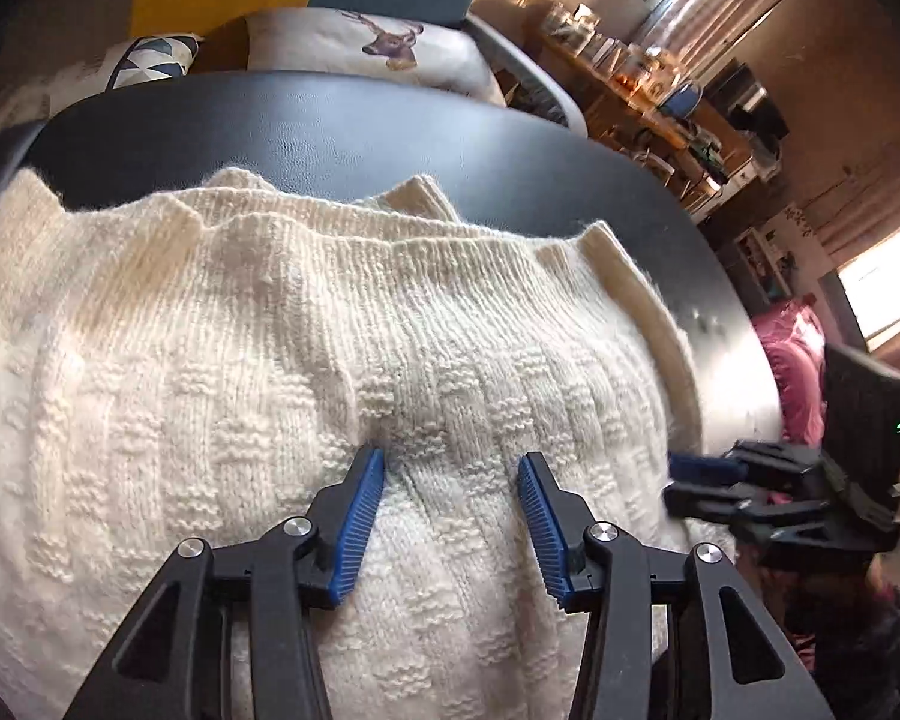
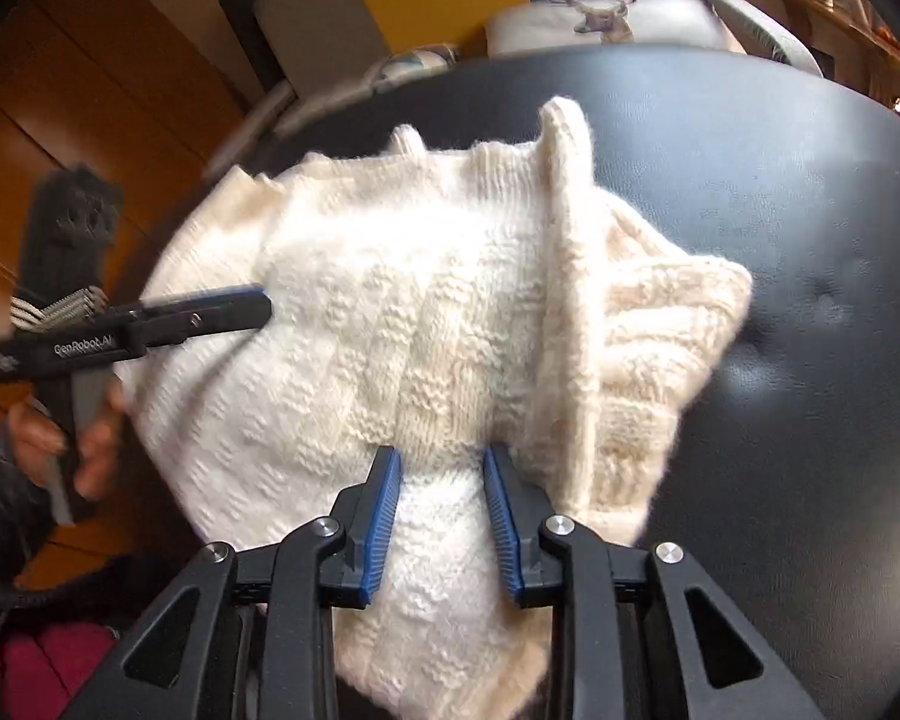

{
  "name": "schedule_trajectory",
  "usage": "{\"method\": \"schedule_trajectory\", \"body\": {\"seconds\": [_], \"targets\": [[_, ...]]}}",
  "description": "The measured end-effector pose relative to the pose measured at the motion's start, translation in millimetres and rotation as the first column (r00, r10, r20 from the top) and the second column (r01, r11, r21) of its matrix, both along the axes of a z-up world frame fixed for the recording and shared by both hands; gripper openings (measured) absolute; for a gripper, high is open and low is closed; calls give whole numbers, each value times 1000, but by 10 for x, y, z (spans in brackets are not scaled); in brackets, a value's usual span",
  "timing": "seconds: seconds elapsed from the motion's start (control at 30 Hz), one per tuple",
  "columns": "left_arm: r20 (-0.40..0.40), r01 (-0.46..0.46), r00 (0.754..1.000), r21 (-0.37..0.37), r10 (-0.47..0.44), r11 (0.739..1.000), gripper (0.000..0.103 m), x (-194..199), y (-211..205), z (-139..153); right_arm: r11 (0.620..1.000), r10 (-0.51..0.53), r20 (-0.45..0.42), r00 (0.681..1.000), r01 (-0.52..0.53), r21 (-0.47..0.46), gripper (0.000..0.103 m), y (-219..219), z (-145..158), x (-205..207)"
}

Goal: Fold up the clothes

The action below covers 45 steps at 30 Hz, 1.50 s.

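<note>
The white sweater (image 1: pixel 306 360) on the black table (image 1: pixel 330 132) should be pinched deep; the left gripper (image 1: pixel 450 468) is spread wide, the right gripper (image 2: pixel 441 468) narrower around a knit bunch

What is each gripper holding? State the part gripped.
Left gripper: nothing, open over the sweater. Right gripper: cannot tell.

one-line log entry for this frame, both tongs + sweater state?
task: fold clothes | sweater: folded, on black table | left tongs: open, over sweater | right tongs: open, straddling the knit, grip unclear
</note>
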<state>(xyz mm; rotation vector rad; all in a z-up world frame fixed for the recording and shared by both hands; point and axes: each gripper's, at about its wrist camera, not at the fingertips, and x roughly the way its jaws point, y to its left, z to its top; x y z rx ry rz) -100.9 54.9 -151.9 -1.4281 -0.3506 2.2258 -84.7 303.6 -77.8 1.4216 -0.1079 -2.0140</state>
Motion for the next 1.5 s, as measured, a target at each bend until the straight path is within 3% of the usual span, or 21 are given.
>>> {"method": "schedule_trajectory", "body": {"seconds": [0.07,0.17,0.23,0.3,0.37,0.43,0.53,0.63,0.73,0.83,0.9,1.0,1.03,1.1,1.13,1.17,1.27,1.33,1.43,1.5], "targets": [[-10,-7,1000,21,7,1000,48,37,-33,53,996,-55,13,998,56,-66,14,146,-40,-6],[-16,-24,1000,92,26,995,48,107,-141,201,987,-120,28,992,122,-102,13,247,-28,0],[-65,-49,996,119,57,992,48,276,-373,379,985,-152,-7,988,151,-83,17,212,68,32],[-131,-74,987,123,90,990,51,477,-732,546,982,-173,-51,984,168,-80,32,166,193,80],[-188,-112,973,112,131,987,60,667,-1135,664,981,-167,-118,979,153,-115,32,91,397,173],[-215,-171,959,83,185,982,65,834,-1607,681,978,-135,-132,982,110,-177,32,-94,573,207],[-156,-259,950,93,271,961,66,1051,-2330,526,978,-39,-119,992,14,-207,32,-598,681,233],[-101,-266,953,170,286,949,66,1240,-2758,330,984,46,-115,992,-65,-163,32,-1065,726,269],[-87,-218,967,194,238,956,66,1315,-2850,211,988,110,-117,987,-122,-94,32,-1498,686,285],[-71,-173,979,221,193,960,66,1320,-2792,103,995,96,-84,992,-96,-1,32,-1697,528,215],[-62,-158,982,235,177,959,65,1311,-2766,48,998,64,-59,996,-63,24,32,-1684,415,185],[-35,-157,985,260,172,953,64,1259,-2763,-39,1000,18,-14,1000,-18,-9,32,-1535,290,168],[-16,-149,987,275,159,950,60,1226,-2763,-82,1000,5,-7,1000,-6,-25,31,-1483,268,164],[17,-144,989,292,146,945,36,1191,-2765,-152,998,-19,7,1000,19,-55,29,-1378,223,157],[25,-146,989,295,145,944,12,1197,-2772,-178,998,-31,13,999,32,-61,27,-1337,210,153],[32,-143,990,299,140,943,8,1226,-2774,-200,998,-41,15,999,41,-57,25,-1316,202,145],[68,-166,986,298,152,940,7,1364,-2819,-324,998,-46,11,999,47,-46,23,-1282,194,139],[87,-199,980,340,181,919,7,1444,-2898,-360,998,-46,10,999,47,-44,22,-1285,178,132],[95,-216,976,324,195,921,10,1444,-2860,-318,997,-52,13,999,52,-53,22,-1283,159,110],[116,-219,975,352,190,910,11,1421,-2867,-278,997,-52,15,999,53,-60,22,-1273,157,98]]}}
